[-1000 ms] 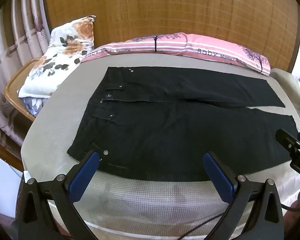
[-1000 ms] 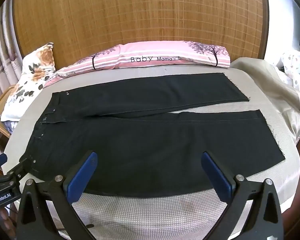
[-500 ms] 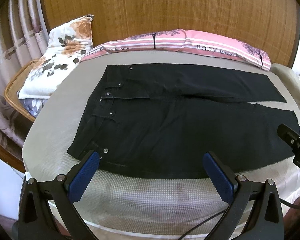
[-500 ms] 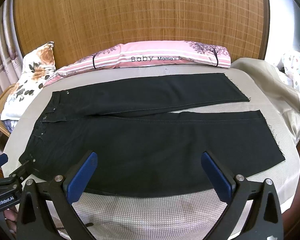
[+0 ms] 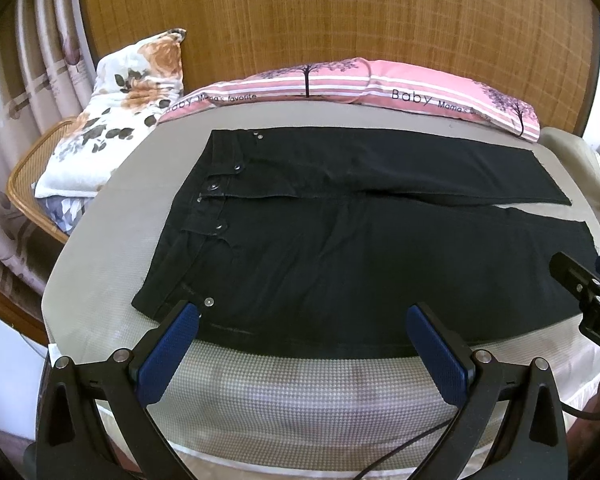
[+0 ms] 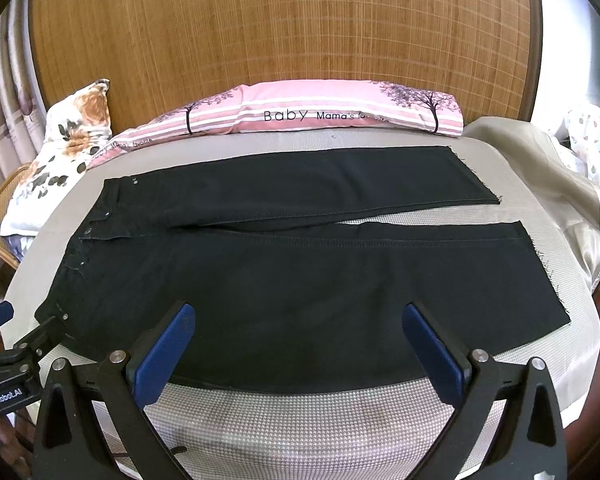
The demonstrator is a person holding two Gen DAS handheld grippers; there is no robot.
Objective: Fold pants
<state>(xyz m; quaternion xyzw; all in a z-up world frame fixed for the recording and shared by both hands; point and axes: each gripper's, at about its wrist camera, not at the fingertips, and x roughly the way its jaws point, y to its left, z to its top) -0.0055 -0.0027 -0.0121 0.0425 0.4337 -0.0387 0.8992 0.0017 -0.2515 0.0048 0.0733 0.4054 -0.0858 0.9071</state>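
Black pants (image 5: 340, 240) lie flat on the bed, waistband to the left, both legs stretched to the right; they also show in the right wrist view (image 6: 300, 264). My left gripper (image 5: 302, 312) is open and empty, hovering over the near edge by the waist corner. My right gripper (image 6: 298, 312) is open and empty, over the near leg's front edge. Each gripper shows at the edge of the other's view: the right one (image 5: 584, 292), the left one (image 6: 16, 344).
The bed (image 6: 300, 420) has a grey checked cover. A pink striped pillow (image 6: 320, 114) lies along the woven headboard. A floral pillow (image 5: 112, 112) rests on a wicker chair (image 5: 24, 164) at left. A beige blanket (image 6: 548, 176) is bunched at right.
Both grippers have edged slightly; the pants sit a little lower and nearer in the left wrist view. Nothing was grasped and the pants have not moved.
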